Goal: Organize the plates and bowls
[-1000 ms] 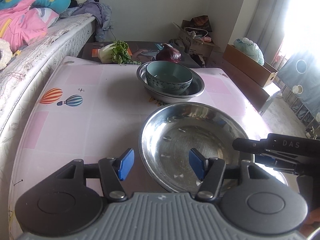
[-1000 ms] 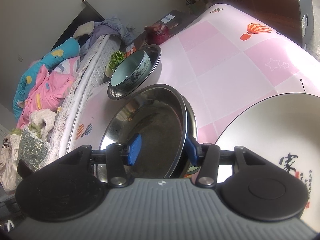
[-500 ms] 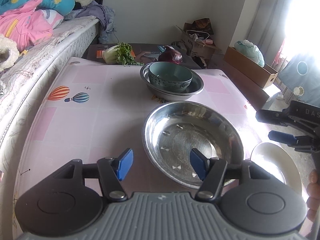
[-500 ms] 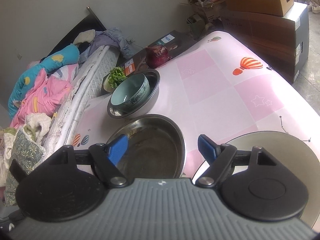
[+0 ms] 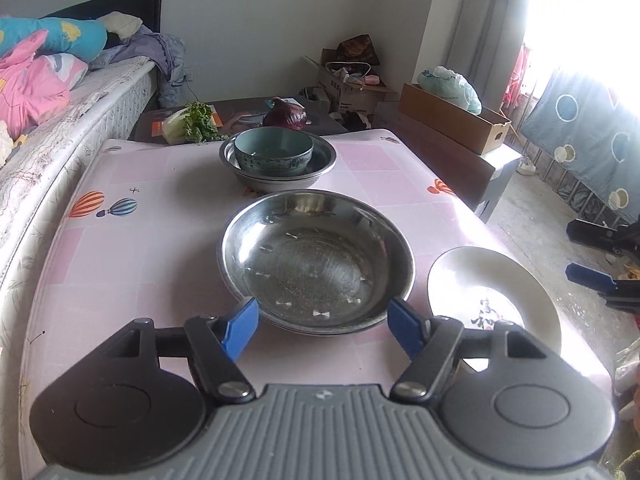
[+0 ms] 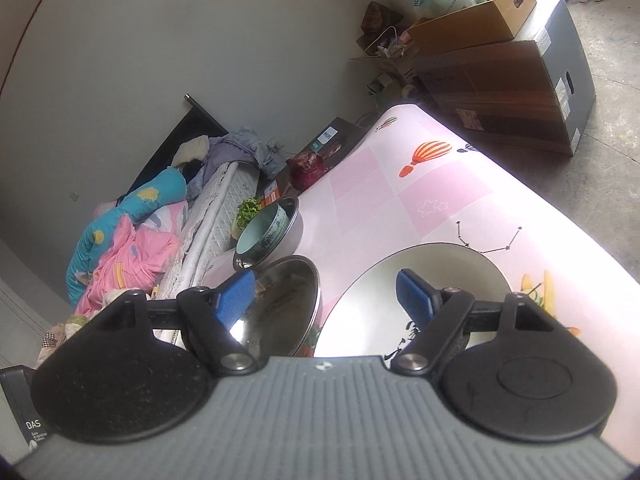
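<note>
While empty, shiny dented steel bowl [image 5: 316,268]

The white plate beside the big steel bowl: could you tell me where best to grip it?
Pinch the white plate at its near rim, coming from the table's front edge. It lies flat, so only the thin raised rim offers the open right gripper any purchase.

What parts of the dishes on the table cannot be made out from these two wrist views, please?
- White plate: its near edge and part of its black lettering sit behind the left gripper body; window glare washes out its surface.
- Large steel bowl: in the right wrist view, its near side is hidden behind the right gripper.
- Green bowl: its pattern is too small to read.
</note>
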Motion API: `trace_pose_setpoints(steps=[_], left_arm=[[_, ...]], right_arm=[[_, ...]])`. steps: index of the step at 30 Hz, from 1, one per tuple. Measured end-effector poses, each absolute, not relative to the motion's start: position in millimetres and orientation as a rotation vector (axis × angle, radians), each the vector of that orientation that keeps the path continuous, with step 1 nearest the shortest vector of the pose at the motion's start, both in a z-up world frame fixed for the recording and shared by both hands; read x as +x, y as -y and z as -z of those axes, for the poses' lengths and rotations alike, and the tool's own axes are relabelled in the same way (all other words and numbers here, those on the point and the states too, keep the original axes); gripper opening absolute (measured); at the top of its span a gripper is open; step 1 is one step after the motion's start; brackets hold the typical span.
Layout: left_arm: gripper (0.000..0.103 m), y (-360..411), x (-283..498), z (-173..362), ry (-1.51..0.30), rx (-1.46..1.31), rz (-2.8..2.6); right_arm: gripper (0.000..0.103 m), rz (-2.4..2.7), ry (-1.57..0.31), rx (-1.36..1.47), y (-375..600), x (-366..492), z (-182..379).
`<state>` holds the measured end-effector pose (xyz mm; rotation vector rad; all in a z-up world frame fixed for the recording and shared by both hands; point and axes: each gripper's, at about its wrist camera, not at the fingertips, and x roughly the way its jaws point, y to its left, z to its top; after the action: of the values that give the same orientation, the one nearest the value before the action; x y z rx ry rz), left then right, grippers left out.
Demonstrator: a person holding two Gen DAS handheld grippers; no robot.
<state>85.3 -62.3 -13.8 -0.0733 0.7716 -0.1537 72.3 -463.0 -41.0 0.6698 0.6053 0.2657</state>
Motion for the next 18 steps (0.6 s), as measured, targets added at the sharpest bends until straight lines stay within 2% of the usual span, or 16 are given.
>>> trace_pose_setpoints(steps=[5,12,18], left_arm=[[0.073,118,83,37,-0.845,-0.008,0.283],[0.069,159,101,64,-0.882,-0.017,0.355],[0.058,170,120,79,-0.923,-0.022,0.349]], right_arm=[[0.078,-0.216,-0.621,0.661,501,58,71],[0.063,-0.186,-0.654,0.642,528,70,104],[0.05,-0.176,-0.682,0.644,535,98,121]])
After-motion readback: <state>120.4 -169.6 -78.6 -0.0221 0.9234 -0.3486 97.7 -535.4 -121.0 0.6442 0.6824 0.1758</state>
